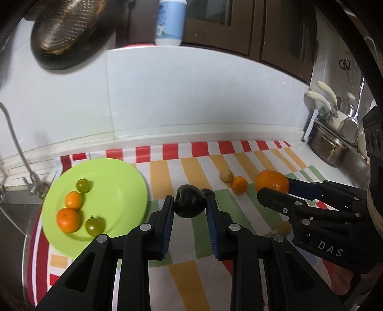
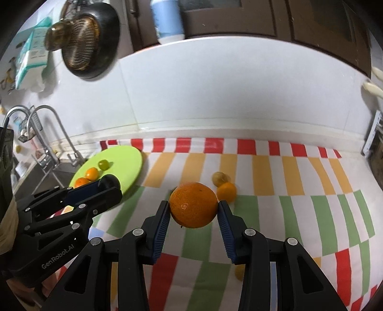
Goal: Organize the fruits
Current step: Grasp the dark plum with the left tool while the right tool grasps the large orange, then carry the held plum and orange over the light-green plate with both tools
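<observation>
You are looking at a kitchen counter draped in a striped cloth of red, orange, green and white blocks. Behind it rises a white tiled wall, with dark brown cabinets above. A black pan hangs on the wall at upper left, a perforated strainer nested in front of it, and a blue-and-white bottle stands on a ledge beside it. To your left, a metal tap curves over a steel sink. At far right sit steel pots with cream handles, and scissors hang on the wall.
</observation>
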